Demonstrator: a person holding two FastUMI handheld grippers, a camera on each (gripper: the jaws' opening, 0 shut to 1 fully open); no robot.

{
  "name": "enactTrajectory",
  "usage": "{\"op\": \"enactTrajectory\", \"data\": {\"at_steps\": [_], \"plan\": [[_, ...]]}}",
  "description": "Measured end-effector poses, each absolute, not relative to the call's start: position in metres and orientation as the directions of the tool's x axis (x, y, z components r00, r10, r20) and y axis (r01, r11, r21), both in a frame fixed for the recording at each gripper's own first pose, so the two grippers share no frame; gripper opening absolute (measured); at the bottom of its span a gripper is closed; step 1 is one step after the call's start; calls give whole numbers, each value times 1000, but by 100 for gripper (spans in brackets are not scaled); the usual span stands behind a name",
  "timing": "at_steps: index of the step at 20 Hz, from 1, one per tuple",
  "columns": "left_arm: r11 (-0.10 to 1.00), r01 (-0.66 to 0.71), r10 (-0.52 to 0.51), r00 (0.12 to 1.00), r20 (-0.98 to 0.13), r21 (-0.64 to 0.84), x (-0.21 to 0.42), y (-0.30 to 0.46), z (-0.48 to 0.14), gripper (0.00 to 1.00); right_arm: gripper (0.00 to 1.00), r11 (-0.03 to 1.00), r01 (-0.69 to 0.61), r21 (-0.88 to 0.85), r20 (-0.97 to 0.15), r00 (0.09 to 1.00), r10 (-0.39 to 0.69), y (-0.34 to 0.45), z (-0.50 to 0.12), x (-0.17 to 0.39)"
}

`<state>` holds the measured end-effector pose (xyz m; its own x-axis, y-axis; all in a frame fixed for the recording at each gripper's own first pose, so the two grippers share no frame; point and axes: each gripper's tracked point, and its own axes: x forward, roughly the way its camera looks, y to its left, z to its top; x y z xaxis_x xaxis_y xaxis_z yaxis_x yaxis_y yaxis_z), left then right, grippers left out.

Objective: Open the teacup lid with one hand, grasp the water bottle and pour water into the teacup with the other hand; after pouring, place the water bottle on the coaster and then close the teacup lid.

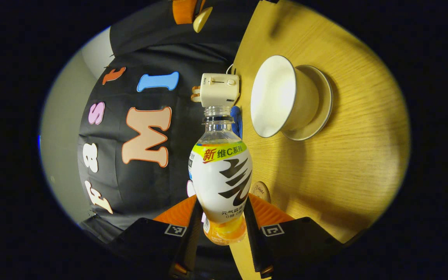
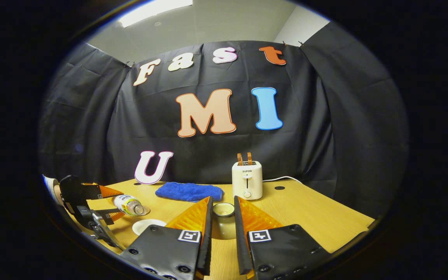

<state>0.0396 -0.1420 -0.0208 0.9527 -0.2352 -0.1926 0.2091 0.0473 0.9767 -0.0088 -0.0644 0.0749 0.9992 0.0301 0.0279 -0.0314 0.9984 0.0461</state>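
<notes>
Right now my left tongs (image 1: 221, 229) are clamped on the water bottle (image 1: 220, 179), both fingers pressing its lower body. Left gripper view is rolled sideways: bottle is uncapped and its mouth points toward the toaster (image 1: 218, 90) and blue cloth (image 1: 236, 120), with the open teacup (image 1: 282, 102) on its saucer (image 1: 317, 102) off to one side on the table (image 1: 348, 163). A round coaster (image 1: 261, 191) peeks out just behind the bottle.

Right gripper view gives me the level picture: bottle (image 2: 130, 205) lies tilted nearly flat in the left tongs (image 2: 103, 202), mouth aimed over a white rim (image 2: 148, 225) at table (image 2: 309, 214) level, which I take for the teacup. My right tongs (image 2: 223, 221) hold the lid (image 2: 224, 221) between the fingers, raised off the cup; whether both fingers actually press it I cannot tell. Toaster (image 2: 247, 180) and blue cloth (image 2: 189, 191) sit at the back edge.
</notes>
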Motion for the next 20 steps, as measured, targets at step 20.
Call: {"op": "enactTrajectory", "data": {"at_steps": [20], "plan": [[-273, 161, -227, 947, -226, 948, 35, -145, -5, 55, 29, 997, -61, 49, 29, 998, 60, -53, 78, -13]]}}
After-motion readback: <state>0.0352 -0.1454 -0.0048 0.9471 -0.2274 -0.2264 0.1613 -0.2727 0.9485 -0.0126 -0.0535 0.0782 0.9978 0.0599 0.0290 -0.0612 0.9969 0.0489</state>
